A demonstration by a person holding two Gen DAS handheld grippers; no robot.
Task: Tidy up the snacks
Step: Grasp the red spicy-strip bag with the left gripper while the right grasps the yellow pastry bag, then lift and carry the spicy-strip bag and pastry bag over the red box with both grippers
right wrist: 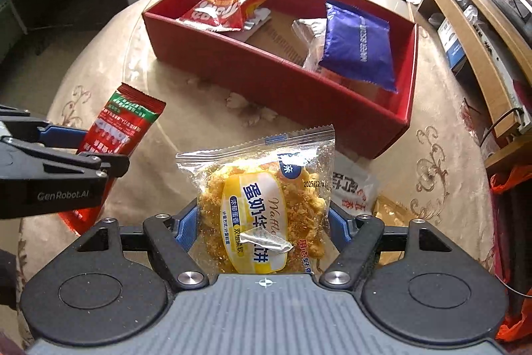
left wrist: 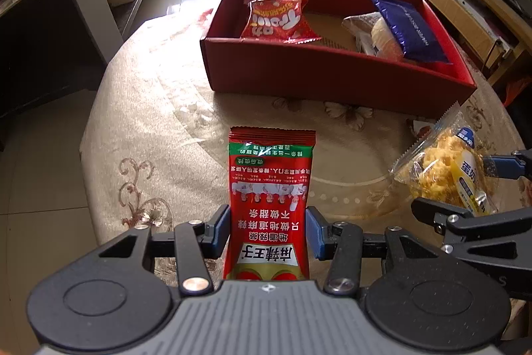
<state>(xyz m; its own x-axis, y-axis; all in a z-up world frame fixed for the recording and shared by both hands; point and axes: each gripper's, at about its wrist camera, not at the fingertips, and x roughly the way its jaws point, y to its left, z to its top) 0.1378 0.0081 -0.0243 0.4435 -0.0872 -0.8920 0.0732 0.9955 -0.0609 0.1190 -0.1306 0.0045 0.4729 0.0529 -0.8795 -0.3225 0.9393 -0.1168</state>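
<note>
The left tool [left wrist: 268,230] is clamped on a red spicy-strip packet [left wrist: 270,198]; both blue pads press the packet's sides, and the packet stands upright between them, clear of the desk [left wrist: 159,128]. The right tool [right wrist: 264,230] is clamped on a clear-wrapped waffle cake packet [right wrist: 262,205], pads against both sides of the wrapper.

Landmark: the red box [left wrist: 326,79], which sits on the patterned desk cover. Both held packets are on the near side of the red box, outside it, the spicy-strip packet to the left of the waffle packet.

Inside the red box: a red snack bag [left wrist: 277,19] at the left end, and a blue packet [left wrist: 410,27] at the right end, leaning on a clear-wrapped bread item [left wrist: 372,30].

A white packet [right wrist: 354,185] lies on the desk just before the red box's near right corner.
</note>
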